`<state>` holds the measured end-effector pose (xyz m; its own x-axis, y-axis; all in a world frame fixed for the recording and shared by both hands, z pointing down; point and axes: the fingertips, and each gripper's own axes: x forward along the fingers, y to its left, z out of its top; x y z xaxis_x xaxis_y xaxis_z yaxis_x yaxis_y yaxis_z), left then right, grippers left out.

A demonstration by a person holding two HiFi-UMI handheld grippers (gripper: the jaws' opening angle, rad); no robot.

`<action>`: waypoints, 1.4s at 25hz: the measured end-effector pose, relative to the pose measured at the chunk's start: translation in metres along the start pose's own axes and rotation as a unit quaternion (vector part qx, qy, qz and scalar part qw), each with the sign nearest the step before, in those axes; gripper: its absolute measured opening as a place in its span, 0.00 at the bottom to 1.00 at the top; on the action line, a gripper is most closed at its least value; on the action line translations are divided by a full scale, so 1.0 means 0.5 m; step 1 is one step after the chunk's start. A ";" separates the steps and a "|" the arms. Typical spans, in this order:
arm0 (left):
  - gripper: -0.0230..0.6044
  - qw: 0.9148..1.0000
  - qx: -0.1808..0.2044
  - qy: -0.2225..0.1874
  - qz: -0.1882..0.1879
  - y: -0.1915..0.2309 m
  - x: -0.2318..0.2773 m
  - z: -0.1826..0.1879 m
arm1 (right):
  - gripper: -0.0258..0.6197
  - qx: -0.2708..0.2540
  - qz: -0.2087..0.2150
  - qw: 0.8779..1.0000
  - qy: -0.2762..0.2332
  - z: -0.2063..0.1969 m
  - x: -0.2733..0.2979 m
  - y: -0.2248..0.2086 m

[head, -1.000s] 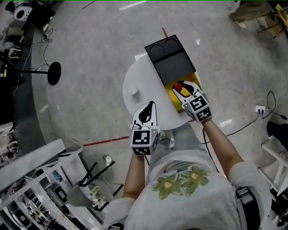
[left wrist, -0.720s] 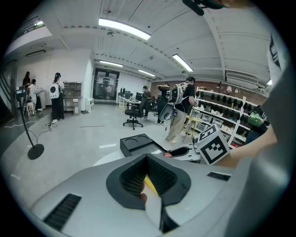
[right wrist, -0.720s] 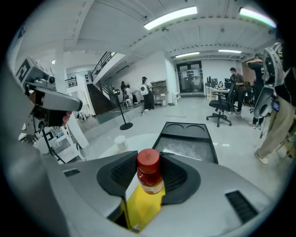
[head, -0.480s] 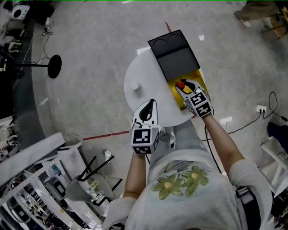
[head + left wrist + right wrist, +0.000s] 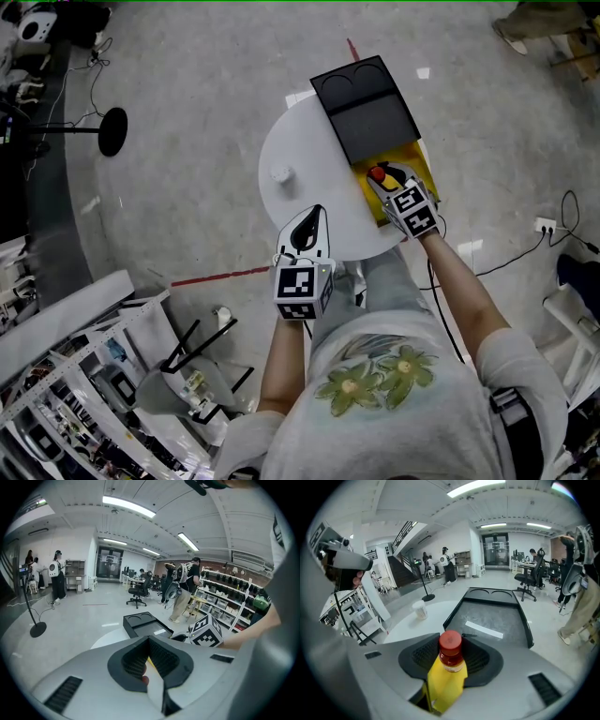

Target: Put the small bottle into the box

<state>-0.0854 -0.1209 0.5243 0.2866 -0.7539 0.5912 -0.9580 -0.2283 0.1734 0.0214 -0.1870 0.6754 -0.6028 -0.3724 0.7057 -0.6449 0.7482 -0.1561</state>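
The small bottle (image 5: 378, 174) has a red cap and a yellow label. It stands upright between the jaws of my right gripper (image 5: 386, 184), which is shut on it. In the right gripper view the bottle (image 5: 449, 660) fills the gap between the jaws. It hangs over the yellow inside of the box (image 5: 417, 167), whose black lid (image 5: 368, 111) lies open beyond it. My left gripper (image 5: 315, 217) is over the near edge of the round white table (image 5: 305, 159), its jaws shut with nothing in them (image 5: 151, 644).
A small white cup (image 5: 279, 174) stands on the left part of the table and also shows in the right gripper view (image 5: 420, 610). A black stand base (image 5: 112, 132) and cables lie on the floor at the left. Racks crowd the lower left.
The head view has shifted a little. My right gripper with the bottle has edged slightly left over the yellow box. The left gripper has stayed put.
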 end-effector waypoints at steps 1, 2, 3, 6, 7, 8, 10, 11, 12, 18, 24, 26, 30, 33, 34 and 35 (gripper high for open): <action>0.04 1.000 0.001 0.001 -0.002 -0.002 0.003 -0.004 | 0.28 -0.001 0.000 1.000 0.003 -0.005 0.003 -0.002; 0.04 1.000 0.001 0.001 -0.004 -0.004 0.005 -0.007 | 0.28 -0.002 0.000 1.000 0.005 -0.009 0.006 -0.003; 0.04 1.000 0.000 0.002 -0.005 -0.005 0.006 -0.009 | 0.27 -0.004 -0.001 1.000 0.005 -0.011 0.009 -0.004; 0.04 1.000 -0.001 0.007 -0.006 -0.006 0.003 -0.011 | 0.27 -0.013 -0.006 1.000 0.005 -0.015 0.014 -0.003; 0.04 1.000 -0.001 0.007 -0.007 -0.006 0.003 -0.013 | 0.27 -0.016 -0.007 1.000 0.005 -0.017 0.015 -0.001; 0.04 1.000 0.000 0.007 -0.008 -0.007 0.002 -0.015 | 0.27 -0.017 -0.007 1.000 0.007 -0.018 0.015 0.002; 0.04 1.000 0.001 0.008 -0.009 -0.011 0.003 -0.018 | 0.27 -0.022 -0.008 1.000 0.010 -0.022 0.016 0.004; 0.04 1.000 0.003 0.008 -0.010 -0.013 0.003 -0.019 | 0.27 -0.024 -0.008 1.000 0.010 -0.023 0.016 0.004; 0.04 1.000 0.003 0.009 -0.010 -0.013 0.003 -0.019 | 0.27 -0.025 -0.009 1.000 0.010 -0.024 0.017 0.003; 0.04 1.000 0.003 0.011 -0.011 -0.010 0.000 -0.020 | 0.28 -0.042 -0.011 0.999 0.011 -0.024 0.020 0.008; 0.04 1.000 0.008 0.010 -0.015 -0.013 -0.004 -0.016 | 0.28 -0.048 -0.012 0.999 0.016 -0.024 0.023 0.010; 0.04 1.000 0.008 0.009 -0.014 -0.013 -0.006 -0.013 | 0.28 -0.042 -0.011 0.999 0.022 -0.027 0.023 0.009; 0.04 1.000 0.009 0.006 -0.018 -0.018 -0.011 -0.011 | 0.30 -0.031 -0.010 0.999 0.039 -0.032 0.018 0.012; 0.04 1.000 0.014 0.002 -0.023 -0.021 -0.014 -0.010 | 0.33 -0.022 -0.013 0.999 0.030 -0.020 0.009 0.016; 0.04 1.000 0.016 0.000 -0.023 -0.021 -0.015 -0.007 | 0.33 -0.018 -0.016 0.999 0.025 -0.012 0.003 0.016; 0.04 1.000 0.017 -0.003 -0.023 -0.020 -0.017 -0.002 | 0.33 -0.015 -0.019 1.000 0.019 -0.003 -0.005 0.017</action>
<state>-0.0780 -0.1113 0.5183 0.3301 -0.7453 0.5793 -0.9433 -0.2834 0.1730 0.0182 -0.1791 0.6734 -0.5594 -0.3802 0.7365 -0.6520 0.7505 -0.1078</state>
